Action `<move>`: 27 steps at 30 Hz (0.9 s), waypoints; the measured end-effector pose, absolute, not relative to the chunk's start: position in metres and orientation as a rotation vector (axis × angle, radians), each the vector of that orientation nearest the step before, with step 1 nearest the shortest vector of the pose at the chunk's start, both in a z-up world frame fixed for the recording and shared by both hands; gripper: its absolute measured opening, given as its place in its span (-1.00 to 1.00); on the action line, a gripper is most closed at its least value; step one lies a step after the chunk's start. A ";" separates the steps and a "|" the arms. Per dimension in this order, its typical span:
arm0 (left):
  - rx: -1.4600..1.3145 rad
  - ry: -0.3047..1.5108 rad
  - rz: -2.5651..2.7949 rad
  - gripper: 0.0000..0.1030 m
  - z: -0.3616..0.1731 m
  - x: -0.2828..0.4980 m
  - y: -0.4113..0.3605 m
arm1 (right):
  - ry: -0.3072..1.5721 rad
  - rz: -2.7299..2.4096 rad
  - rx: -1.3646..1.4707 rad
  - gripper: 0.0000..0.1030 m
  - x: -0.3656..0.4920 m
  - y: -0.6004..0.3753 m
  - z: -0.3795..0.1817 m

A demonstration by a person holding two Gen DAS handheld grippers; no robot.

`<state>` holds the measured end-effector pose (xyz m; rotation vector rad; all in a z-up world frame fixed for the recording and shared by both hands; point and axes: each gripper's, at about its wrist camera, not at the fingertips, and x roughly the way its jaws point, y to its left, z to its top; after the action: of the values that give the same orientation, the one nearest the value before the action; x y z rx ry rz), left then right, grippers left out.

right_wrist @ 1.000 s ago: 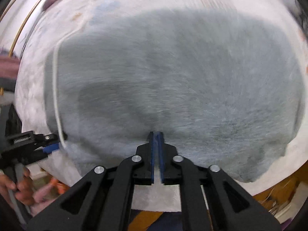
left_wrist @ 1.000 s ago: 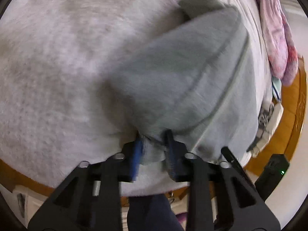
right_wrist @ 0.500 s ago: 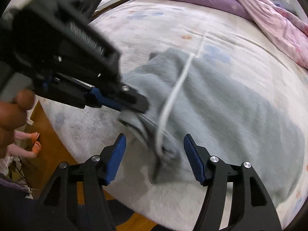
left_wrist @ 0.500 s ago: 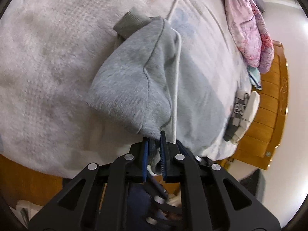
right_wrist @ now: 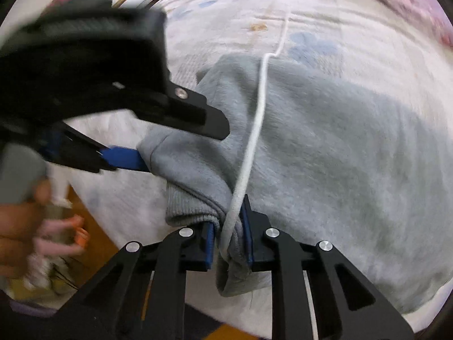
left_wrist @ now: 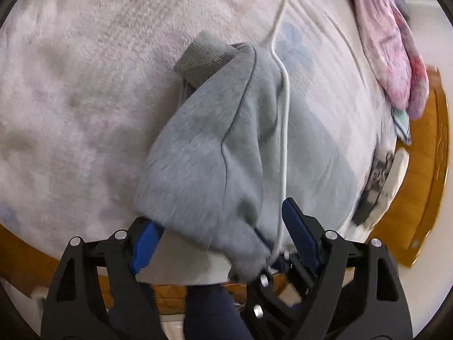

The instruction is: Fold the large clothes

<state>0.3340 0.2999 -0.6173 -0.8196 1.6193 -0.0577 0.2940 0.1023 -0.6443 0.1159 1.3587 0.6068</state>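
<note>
A grey sweatshirt (left_wrist: 215,155) with a white drawstring (left_wrist: 284,130) lies bunched on a white fleece bed cover (left_wrist: 85,85). My left gripper (left_wrist: 219,229) is open, its blue pads either side of the garment's near fold. In the right wrist view the sweatshirt (right_wrist: 339,147) spreads to the right. My right gripper (right_wrist: 229,235) is shut on its bunched ribbed edge and the drawstring (right_wrist: 254,136). The left gripper (right_wrist: 181,136) shows there at the left, jaws apart around the fold.
A pink and purple blanket (left_wrist: 396,56) lies at the far right of the bed. A wooden bed frame (left_wrist: 419,198) runs along the right and near edges. My hand (right_wrist: 17,221) holds the left gripper's handle.
The left gripper has opened and let go of the sweatshirt's fold. The right gripper has closed on the bunched edge and drawstring that it was straddling open half a second ago.
</note>
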 end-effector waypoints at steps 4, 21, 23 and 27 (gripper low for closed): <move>-0.723 1.566 -0.052 -0.36 -0.605 0.346 0.279 | 1.376 0.591 0.312 -0.73 0.306 0.071 -0.637; -0.150 1.312 -0.389 -0.56 -0.493 0.356 -0.020 | 1.281 0.276 0.902 -0.79 0.301 -0.181 -0.602; -0.120 1.327 -0.431 -0.56 -0.502 0.355 -0.053 | 1.283 0.217 0.960 -0.79 0.291 -0.210 -0.610; -0.121 1.451 -0.508 -0.49 -0.540 0.355 -0.106 | 1.367 0.093 1.057 -0.79 0.283 -0.251 -0.655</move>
<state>0.3547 -0.1058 -0.5398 -0.1214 1.4512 -0.5078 0.2830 -0.2510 -0.6551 1.0566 1.3674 0.0927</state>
